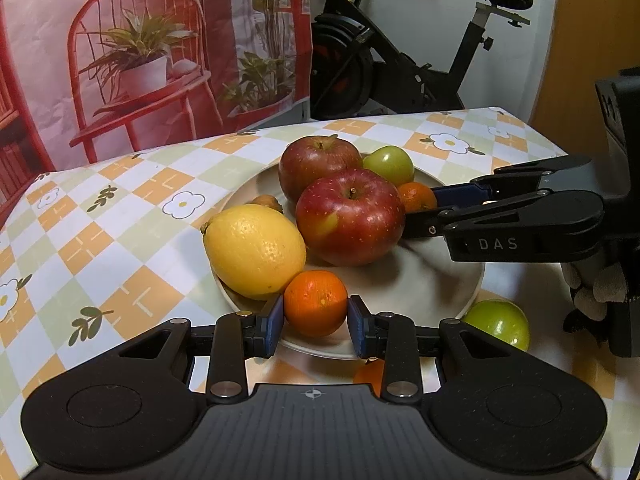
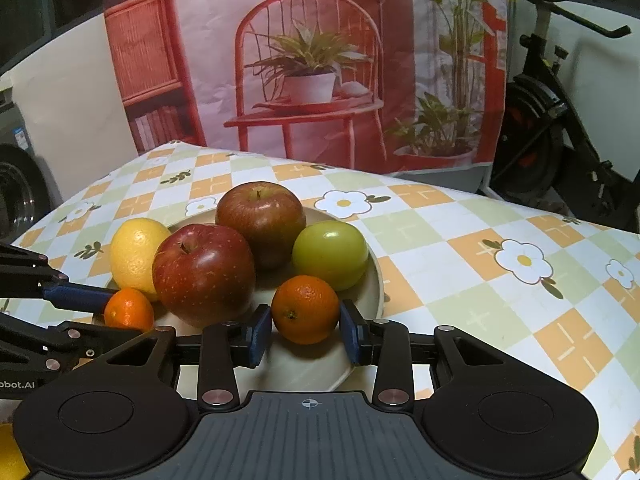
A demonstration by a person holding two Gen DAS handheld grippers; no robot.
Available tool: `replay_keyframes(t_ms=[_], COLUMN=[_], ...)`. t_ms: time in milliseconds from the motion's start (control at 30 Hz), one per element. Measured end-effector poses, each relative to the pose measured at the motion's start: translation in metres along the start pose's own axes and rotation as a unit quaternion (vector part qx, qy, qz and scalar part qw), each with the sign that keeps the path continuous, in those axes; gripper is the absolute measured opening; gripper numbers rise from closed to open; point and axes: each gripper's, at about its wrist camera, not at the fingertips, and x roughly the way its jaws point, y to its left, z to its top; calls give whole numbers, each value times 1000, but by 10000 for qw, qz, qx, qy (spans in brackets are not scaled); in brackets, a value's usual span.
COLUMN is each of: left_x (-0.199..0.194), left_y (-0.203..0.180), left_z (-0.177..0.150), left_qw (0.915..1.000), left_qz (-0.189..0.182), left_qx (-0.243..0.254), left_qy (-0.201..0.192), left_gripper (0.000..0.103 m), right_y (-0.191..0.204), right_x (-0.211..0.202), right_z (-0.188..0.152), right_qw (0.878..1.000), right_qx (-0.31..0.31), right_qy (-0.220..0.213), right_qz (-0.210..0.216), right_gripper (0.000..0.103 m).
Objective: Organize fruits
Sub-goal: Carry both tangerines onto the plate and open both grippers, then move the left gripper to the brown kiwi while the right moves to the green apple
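Note:
A white plate (image 1: pixel 424 280) (image 2: pixel 372 280) holds two red apples (image 1: pixel 350 216) (image 2: pixel 204 272), a lemon (image 1: pixel 254 250) (image 2: pixel 134 252), a green fruit (image 1: pixel 388 164) (image 2: pixel 330 254) and two small oranges. My left gripper (image 1: pixel 316 320) has its blue pads on both sides of one orange (image 1: pixel 316 303) at the plate's near rim. My right gripper (image 2: pixel 306 330) has its pads close on both sides of the other orange (image 2: pixel 305 309), with a thin gap at each side. In the left wrist view the right gripper (image 1: pixel 424 204) reaches in from the right.
A second green fruit (image 1: pixel 498 322) lies on the checked flowered tablecloth (image 1: pixel 132 216) just right of the plate. Another orange (image 1: pixel 370 374) shows under the left gripper. A yellow fruit (image 2: pixel 8 452) sits at the lower left corner. A printed backdrop and an exercise bike (image 1: pixel 400 60) stand behind the table.

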Motion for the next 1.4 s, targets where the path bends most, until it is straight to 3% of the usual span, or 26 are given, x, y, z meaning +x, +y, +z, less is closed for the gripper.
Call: replay_keyframes(t_ms=[300, 467, 733, 1067, 1400], left_x=[-2, -11, -30, -40, -41], left_y=[2, 3, -1, -7, -12], left_z=[2, 6, 6, -2, -6], left_qw=[9999, 9998, 9991, 9979, 9962], left_qz=[-59, -151, -281, -473, -663], left_qx=[-89, -142, -197, -381, -518], left_qy=[11, -74, -264, -227, -225], left_gripper=[38, 44, 44, 43, 43], right_y=[0, -8, -13, 6, 32], right_x=[-14, -36, -78, -112, -110], right_z=[-9, -14, -45, -74, -79], right_qw=[9997, 9976, 9947, 9968, 9986], right_qx=[92, 447, 747, 473, -185], right_qy=[-198, -521, -699, -635, -233], right_qz=[97, 77, 24, 141, 447], right_gripper=[34, 41, 42, 42, 42])
